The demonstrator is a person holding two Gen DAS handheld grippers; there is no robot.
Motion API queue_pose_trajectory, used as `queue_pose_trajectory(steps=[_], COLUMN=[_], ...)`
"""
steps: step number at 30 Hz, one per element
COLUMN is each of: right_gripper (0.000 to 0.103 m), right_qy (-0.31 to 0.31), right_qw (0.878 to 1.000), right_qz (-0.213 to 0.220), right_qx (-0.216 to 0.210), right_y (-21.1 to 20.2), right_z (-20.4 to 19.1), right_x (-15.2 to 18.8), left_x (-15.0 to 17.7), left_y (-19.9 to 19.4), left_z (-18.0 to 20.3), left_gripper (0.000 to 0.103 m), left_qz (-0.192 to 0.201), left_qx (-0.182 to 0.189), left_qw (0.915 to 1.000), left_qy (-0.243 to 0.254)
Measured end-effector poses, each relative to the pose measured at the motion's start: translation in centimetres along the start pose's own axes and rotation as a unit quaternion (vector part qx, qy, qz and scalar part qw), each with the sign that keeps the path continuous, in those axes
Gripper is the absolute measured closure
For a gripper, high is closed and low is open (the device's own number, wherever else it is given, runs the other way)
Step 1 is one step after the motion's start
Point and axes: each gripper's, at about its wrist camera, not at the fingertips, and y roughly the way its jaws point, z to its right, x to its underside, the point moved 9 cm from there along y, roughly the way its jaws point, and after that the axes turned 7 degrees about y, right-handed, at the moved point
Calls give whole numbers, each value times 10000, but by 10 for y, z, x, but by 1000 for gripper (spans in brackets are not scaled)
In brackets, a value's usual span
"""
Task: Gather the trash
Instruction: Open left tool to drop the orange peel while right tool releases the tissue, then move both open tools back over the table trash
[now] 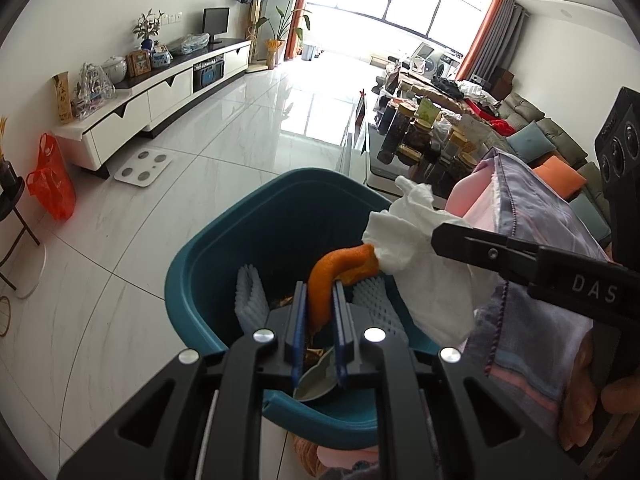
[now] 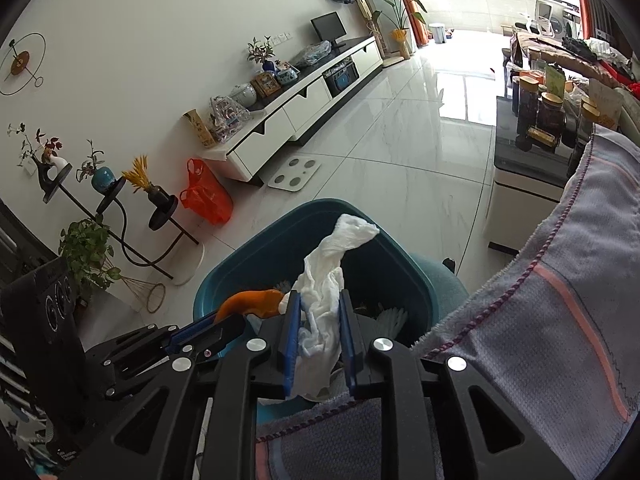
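A teal trash bin (image 1: 208, 256) stands on the floor below both grippers; it also shows in the right wrist view (image 2: 404, 264). My left gripper (image 1: 320, 292) is shut on an orange peel (image 1: 336, 272) and holds it over the bin's opening. My right gripper (image 2: 320, 300) is shut on a crumpled white tissue (image 2: 324, 300), also over the bin. In the left wrist view the right gripper (image 1: 438, 240) enters from the right holding the tissue (image 1: 416, 252). The peel (image 2: 252, 300) shows in the right view. White foam netting (image 1: 250, 292) lies inside the bin.
A striped grey-pink cloth (image 2: 560, 304) hangs at the right, beside the bin. A coffee table with jars (image 1: 424, 136) stands beyond it. An orange plastic bag (image 1: 52, 184), a white scale (image 1: 142, 166) and a TV cabinet (image 1: 160, 92) are at the left across the tiled floor.
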Motion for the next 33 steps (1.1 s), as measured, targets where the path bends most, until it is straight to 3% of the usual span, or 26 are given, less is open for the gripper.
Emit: queue_pose_trajectory(steps=[2,5,9,11,15,20,26,33], right_gripper=[75,71,66,66,59,54,49,46], right_qy=[92,171,214,250,204,11,-3,571], right_qw=[10000,9998,9997,9996,9992,9976,9924,9790], right_qz=[-11,20,61,97,259,649,1231,1807], right_qx=[13,-28,-66,-127,-232,-228,24,747], right_y=[1,-1,-6,-12,-35,-85,-163,-245], right_z=[3,5,7,7,10,19,51,123], right_x=[0,0,0,1,4,15,36,69], left_x=[2,4,7,6,-2,-6,7,45], left_y=[5,12,15,10,-15,-51,-81,-86], left_z=[-1,0,0,1,10,39,122,244], left_gripper=[85,69,66,65,47,35,28,28], left_qz=[-57,-109,-125,-5,424,924,1172,830], left_qx=[-10,44,133,158,219,469,1272,2459], left_qw=[10000,9999,9997,9996,9988,9944,9793,9467], left_qy=[-49,-117,-189,-217,-119,232,1054,1908])
